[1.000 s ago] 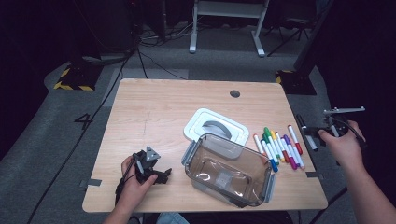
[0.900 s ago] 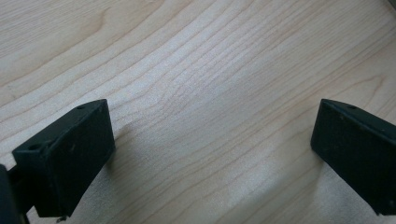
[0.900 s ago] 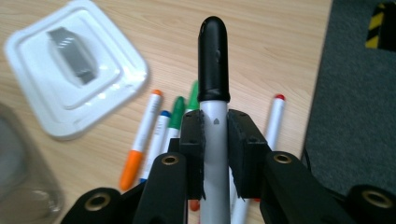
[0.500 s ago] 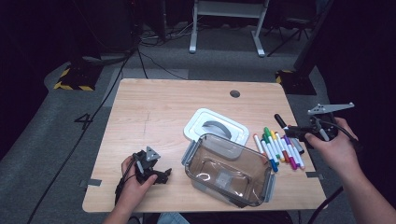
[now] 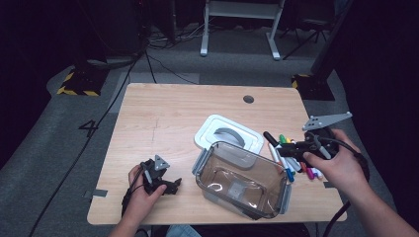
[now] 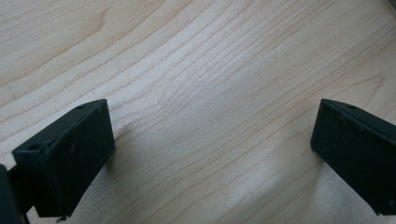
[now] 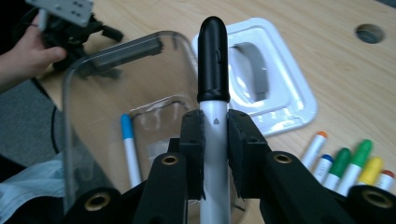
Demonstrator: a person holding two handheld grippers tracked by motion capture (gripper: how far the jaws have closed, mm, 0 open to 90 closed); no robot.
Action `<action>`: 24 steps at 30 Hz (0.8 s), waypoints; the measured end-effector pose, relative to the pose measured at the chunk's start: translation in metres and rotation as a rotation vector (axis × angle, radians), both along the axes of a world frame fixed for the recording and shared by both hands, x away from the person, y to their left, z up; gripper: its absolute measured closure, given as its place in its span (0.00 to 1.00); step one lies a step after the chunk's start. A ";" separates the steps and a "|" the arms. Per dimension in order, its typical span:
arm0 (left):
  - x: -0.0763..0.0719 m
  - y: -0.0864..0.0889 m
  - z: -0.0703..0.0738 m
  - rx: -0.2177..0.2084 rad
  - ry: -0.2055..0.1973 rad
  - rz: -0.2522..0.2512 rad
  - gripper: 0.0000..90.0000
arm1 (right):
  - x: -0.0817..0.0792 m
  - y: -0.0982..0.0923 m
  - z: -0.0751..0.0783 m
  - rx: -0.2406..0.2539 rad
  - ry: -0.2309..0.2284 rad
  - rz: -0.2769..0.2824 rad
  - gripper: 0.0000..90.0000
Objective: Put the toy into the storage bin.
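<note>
Black-capped marker (image 7: 213,88) clamped in right hand-held gripper (image 7: 215,140), cap protruding.

The high view looks forward and down on the whole bench (image 5: 163,118) from above your side, far enough back to take in the floor around it; your forearms enter from the bottom. The left gripper view sits very close to the wood, looking between its two black fingers (image 6: 65,158) at bare grain. The right gripper view looks along its own fingers (image 7: 194,154) from just above the clear container (image 7: 93,121) – shared with the high view, as are the white lid (image 7: 275,88), the markers (image 7: 348,165) and your left hand (image 7: 28,56).
</note>
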State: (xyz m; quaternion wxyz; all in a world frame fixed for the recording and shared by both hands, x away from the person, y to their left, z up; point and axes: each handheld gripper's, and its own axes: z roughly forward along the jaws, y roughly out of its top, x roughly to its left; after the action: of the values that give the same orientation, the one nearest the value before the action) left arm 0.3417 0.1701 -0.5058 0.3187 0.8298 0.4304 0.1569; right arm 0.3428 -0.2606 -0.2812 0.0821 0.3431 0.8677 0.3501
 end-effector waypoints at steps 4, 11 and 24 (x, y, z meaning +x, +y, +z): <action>0.000 0.000 0.000 0.001 0.002 -0.001 0.00 | -0.008 0.029 -0.003 -0.016 0.031 0.075 0.86; 0.000 0.000 0.000 -0.001 0.000 0.000 0.00 | -0.010 0.058 -0.012 -0.039 0.073 0.137 0.86; 0.000 0.001 0.000 0.001 0.000 -0.004 0.00 | -0.002 0.110 -0.047 -0.135 0.177 0.228 0.86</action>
State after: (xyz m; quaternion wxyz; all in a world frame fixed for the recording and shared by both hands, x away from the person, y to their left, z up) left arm 0.3417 0.1707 -0.5057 0.3187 0.8308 0.4286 0.1567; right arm 0.3404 -0.1504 -0.3277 -0.0123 0.2659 0.9263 0.2666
